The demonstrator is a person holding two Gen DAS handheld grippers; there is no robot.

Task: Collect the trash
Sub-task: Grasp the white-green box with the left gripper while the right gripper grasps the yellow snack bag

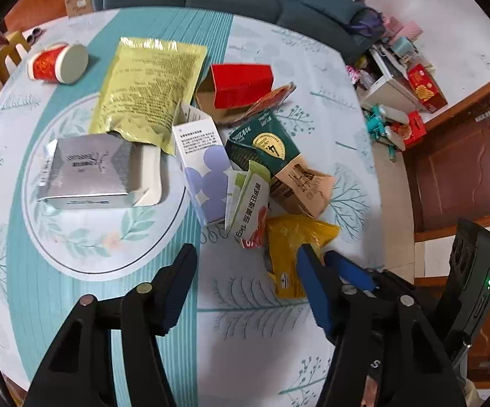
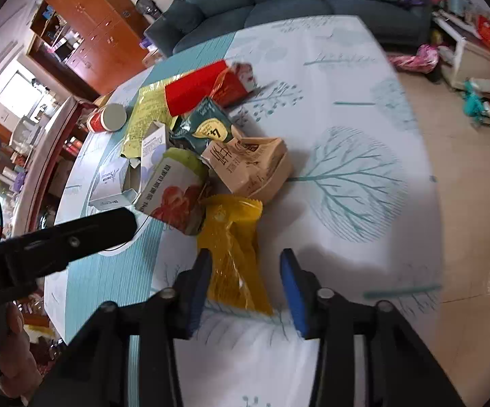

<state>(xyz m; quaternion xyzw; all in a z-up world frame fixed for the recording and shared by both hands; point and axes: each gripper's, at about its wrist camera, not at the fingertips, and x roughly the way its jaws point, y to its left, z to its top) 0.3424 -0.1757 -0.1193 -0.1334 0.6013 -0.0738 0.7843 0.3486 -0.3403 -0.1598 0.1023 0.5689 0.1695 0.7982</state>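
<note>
**Trash count on my table**

I count one yellow wrapper [image 1: 295, 237], one gold-green pouch [image 1: 146, 91], one silver box [image 1: 89, 173], one white-and-purple carton [image 1: 204, 169], one red box [image 1: 241, 84], one red paper cup [image 1: 57, 63], one green-and-tan bag [image 1: 279, 162], one strawberry-print carton [image 1: 248, 203].

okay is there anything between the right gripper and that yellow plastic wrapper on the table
Nothing visible. The right gripper is open, and the near end of the yellow wrapper already lies between its fingers on the tablecloth. The white carton with red fruit touches the wrapper's far end, not the approach side.
</note>
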